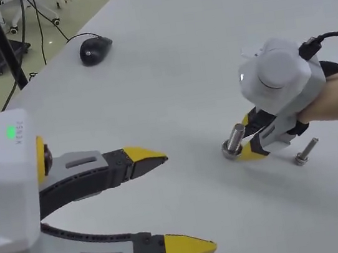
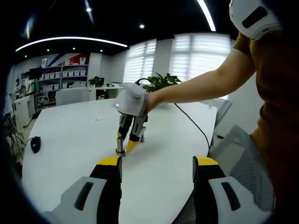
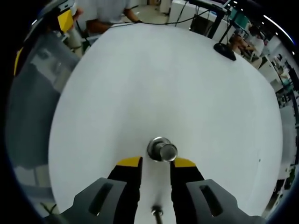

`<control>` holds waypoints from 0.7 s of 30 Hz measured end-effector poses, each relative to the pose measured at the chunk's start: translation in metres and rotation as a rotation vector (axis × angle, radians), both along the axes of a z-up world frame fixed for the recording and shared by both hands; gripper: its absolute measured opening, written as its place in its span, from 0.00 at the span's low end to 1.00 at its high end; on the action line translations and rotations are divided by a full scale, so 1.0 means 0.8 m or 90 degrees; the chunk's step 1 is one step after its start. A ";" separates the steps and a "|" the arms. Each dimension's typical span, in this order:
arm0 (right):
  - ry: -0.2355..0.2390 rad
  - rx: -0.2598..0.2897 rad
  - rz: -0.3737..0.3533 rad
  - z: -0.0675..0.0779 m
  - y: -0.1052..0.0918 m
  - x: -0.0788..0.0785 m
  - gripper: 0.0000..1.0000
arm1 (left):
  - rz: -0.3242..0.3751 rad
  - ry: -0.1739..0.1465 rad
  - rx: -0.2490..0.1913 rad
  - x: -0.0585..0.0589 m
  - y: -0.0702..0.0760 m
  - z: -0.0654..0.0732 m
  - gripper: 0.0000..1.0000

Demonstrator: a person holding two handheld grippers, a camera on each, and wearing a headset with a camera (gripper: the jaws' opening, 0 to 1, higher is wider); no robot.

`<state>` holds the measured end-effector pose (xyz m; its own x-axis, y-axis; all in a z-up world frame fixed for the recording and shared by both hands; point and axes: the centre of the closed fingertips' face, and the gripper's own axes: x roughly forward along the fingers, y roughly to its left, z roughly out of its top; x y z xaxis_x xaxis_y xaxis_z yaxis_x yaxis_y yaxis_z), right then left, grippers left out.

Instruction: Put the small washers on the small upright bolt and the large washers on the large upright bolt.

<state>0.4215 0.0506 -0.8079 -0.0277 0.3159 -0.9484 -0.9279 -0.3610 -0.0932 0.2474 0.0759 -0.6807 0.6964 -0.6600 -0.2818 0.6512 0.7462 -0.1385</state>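
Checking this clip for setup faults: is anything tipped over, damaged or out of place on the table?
Nothing stands out. The large bolt and small bolt both look upright on the table, by the right gripper. A computer mouse lies far off, apart from them.

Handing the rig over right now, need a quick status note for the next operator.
Left gripper: open, empty, above the table, apart from both bolts.
Right gripper: jaws slightly apart, nothing visible between them, tips down at the large bolt.
Small bolt: standing close by, under the right gripper's body.
Done: cannot tell. The ring at the large bolt's base could be a washer or the bolt head.
Left: check both bolts, then finish stacking.
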 end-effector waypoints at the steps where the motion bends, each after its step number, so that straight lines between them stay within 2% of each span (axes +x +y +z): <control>1: -0.001 0.001 -0.002 0.003 -0.002 -0.002 0.24 | 0.000 0.000 0.000 0.000 0.000 0.000 0.61; 4: -0.001 -0.003 -0.007 0.006 -0.010 -0.010 0.25 | -0.001 0.003 0.001 -0.001 0.000 -0.001 0.61; 6: 0.002 0.009 -0.013 0.010 -0.013 -0.017 0.25 | -0.002 0.003 0.005 -0.002 -0.001 -0.002 0.61; 7: 0.004 0.011 -0.016 0.010 -0.014 -0.011 0.24 | -0.005 0.002 0.005 -0.002 -0.002 -0.001 0.61; 8: 0.003 0.012 -0.017 0.011 -0.016 -0.013 0.24 | -0.006 0.002 0.005 -0.002 -0.003 0.000 0.61; 12: 0.001 0.013 -0.025 0.017 -0.026 -0.028 0.24 | -0.011 -0.004 0.010 -0.002 -0.005 0.001 0.61; 17: -0.001 0.055 -0.048 0.032 -0.032 -0.043 0.24 | -0.018 -0.013 0.007 -0.002 -0.008 0.008 0.62; 20: 0.007 0.096 -0.071 0.043 -0.035 -0.055 0.25 | -0.032 -0.011 0.010 -0.002 -0.014 0.009 0.61; 21: 0.000 0.113 -0.072 0.047 -0.037 -0.058 0.25 | -0.038 -0.010 0.010 -0.002 -0.016 0.010 0.61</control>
<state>0.3749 0.0207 -0.7700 0.0180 0.4794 -0.8774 -0.9616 -0.2322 -0.1466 0.2461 0.0629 -0.6727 0.6609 -0.6959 -0.2809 0.6963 0.7083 -0.1164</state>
